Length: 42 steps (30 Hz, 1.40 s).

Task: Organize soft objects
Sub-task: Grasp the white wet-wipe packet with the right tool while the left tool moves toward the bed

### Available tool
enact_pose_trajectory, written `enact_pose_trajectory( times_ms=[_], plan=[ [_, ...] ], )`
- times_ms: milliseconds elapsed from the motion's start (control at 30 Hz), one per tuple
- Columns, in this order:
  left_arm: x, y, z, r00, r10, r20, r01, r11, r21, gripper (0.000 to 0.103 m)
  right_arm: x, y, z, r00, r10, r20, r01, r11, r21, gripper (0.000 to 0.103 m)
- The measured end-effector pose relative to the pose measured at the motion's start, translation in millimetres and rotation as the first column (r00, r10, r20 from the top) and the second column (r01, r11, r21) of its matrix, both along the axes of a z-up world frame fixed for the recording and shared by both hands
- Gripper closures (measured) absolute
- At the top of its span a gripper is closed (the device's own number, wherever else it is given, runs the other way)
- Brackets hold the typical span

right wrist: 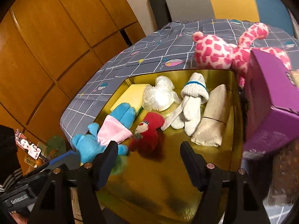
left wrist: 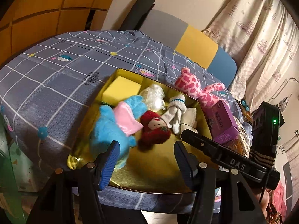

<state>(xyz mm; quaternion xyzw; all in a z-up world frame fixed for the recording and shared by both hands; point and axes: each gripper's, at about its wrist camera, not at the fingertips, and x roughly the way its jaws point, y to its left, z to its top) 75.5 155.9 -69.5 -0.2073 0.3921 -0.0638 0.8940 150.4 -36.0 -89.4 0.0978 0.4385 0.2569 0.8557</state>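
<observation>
A gold tray (left wrist: pixel 149 175) (right wrist: pixel 168 196) on the table holds a blue and pink plush (left wrist: pixel 110 128) (right wrist: pixel 104 136), a red doll (left wrist: pixel 155 128) (right wrist: pixel 147 132), a yellow sponge (left wrist: pixel 121 91) (right wrist: pixel 130 95), a white plastic bundle (left wrist: pixel 154 97) (right wrist: pixel 160 95), a white glove (left wrist: pixel 175 112) (right wrist: pixel 190 108) and a beige pouch (left wrist: pixel 189 117) (right wrist: pixel 211 119). A pink spotted plush (left wrist: pixel 198 89) (right wrist: pixel 228 50) lies outside the tray's far right. My left gripper (left wrist: pixel 145 158) is open and empty over the tray's near part. My right gripper (right wrist: pixel 149 156) is open and empty above the tray; it shows in the left wrist view (left wrist: pixel 214 149).
A purple box (left wrist: pixel 222 121) (right wrist: pixel 271 104) stands right of the tray. The table wears a grey checked cloth (left wrist: pixel 46 78) (right wrist: pixel 145 56). A grey, yellow and blue chair back (left wrist: pixel 196 44) (right wrist: pixel 229 1) is behind it, a wooden cabinet (right wrist: pixel 46 46) to the left, curtains (left wrist: pixel 257 37) to the right.
</observation>
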Motion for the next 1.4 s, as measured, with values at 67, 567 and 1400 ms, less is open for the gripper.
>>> enact_pose_trajectory(
  times_ms=[67, 567, 1400],
  plan=[
    [-0.5, -4.4, 0.1, 1.0, -0.012, 0.003, 0.012, 1.0, -0.006, 0.042, -4.4, -2.1, 3.6, 1.0, 0.0, 0.008, 0.0, 1.0, 0.0, 0.033],
    [2.9, -25.2, -1.8, 0.998, -0.061, -0.022, 0.061, 0.998, -0.002, 0.042, -43.3, -63.2, 76.9, 0.962, -0.148, 0.231, 0.155, 0.988, -0.013, 0.033],
    [2.6, -160.5, 36.8, 0.89, -0.452, 0.064, 0.45, 0.892, 0.033, 0.042, -56.2, -334.4, 6.1, 0.758, -0.648, 0.076, 0.651, 0.745, -0.148, 0.028]
  ],
)
